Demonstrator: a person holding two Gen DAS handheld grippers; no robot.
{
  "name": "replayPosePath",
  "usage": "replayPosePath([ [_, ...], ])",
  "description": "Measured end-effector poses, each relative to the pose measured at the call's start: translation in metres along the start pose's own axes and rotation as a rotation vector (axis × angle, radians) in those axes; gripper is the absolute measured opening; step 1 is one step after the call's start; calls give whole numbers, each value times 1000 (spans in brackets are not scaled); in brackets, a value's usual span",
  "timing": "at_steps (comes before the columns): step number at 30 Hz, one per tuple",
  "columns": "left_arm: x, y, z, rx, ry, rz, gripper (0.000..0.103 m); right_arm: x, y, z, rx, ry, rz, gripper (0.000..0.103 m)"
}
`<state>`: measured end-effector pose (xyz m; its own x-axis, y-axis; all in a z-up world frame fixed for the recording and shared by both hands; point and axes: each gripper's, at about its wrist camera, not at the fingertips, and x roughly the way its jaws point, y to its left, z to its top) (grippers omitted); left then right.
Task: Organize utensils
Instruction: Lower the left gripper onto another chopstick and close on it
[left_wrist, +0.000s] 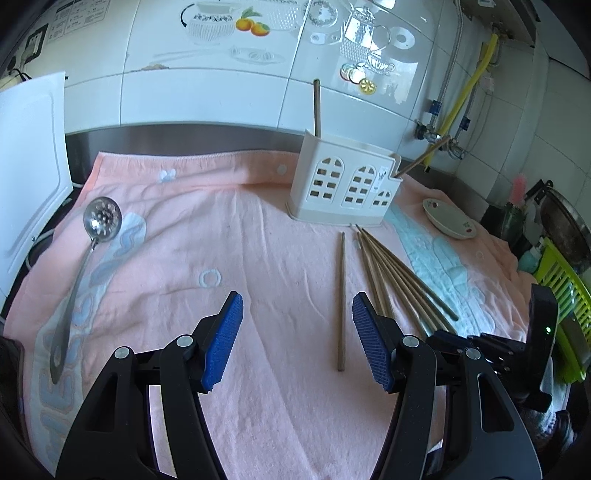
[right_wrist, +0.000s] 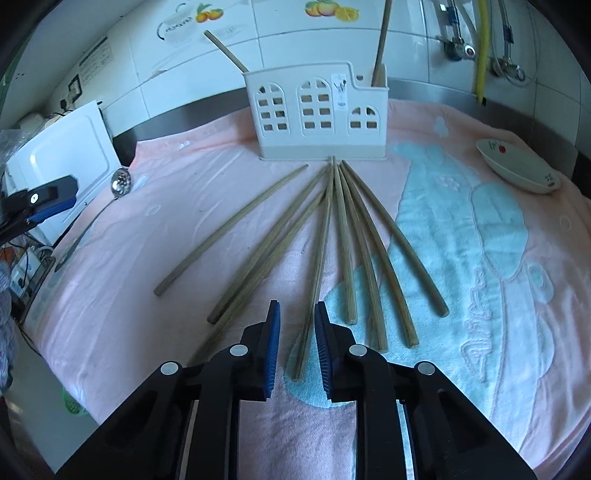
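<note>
Right gripper (right_wrist: 297, 332) jaws slightly apart, straddling one chopstick (right_wrist: 314, 280) lying between them on towel (right_wrist: 480, 332), not clamped. Left gripper (left_wrist: 297, 332) wide apart, lone stick (left_wrist: 341, 295) just inside its right finger. Rest fanned toward holder (right_wrist: 317, 114). Ladle (left_wrist: 85, 266) far left.

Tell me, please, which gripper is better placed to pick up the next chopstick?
Right. The right gripper already straddles a chopstick, jaws narrowed beside it. The left gripper hangs wide open over bare towel.
</note>
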<state>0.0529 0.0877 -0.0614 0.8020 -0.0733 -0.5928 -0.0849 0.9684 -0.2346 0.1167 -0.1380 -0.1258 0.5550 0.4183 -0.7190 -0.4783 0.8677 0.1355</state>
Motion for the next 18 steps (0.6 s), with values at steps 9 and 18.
replayPosePath([
  [9,8,0,-12,-9,29,-20,62,13,-2,-1,30,17,-31,16],
  [18,19,-13,-23,19,68,-57,59,16,3,-1,-3,8,-85,8],
])
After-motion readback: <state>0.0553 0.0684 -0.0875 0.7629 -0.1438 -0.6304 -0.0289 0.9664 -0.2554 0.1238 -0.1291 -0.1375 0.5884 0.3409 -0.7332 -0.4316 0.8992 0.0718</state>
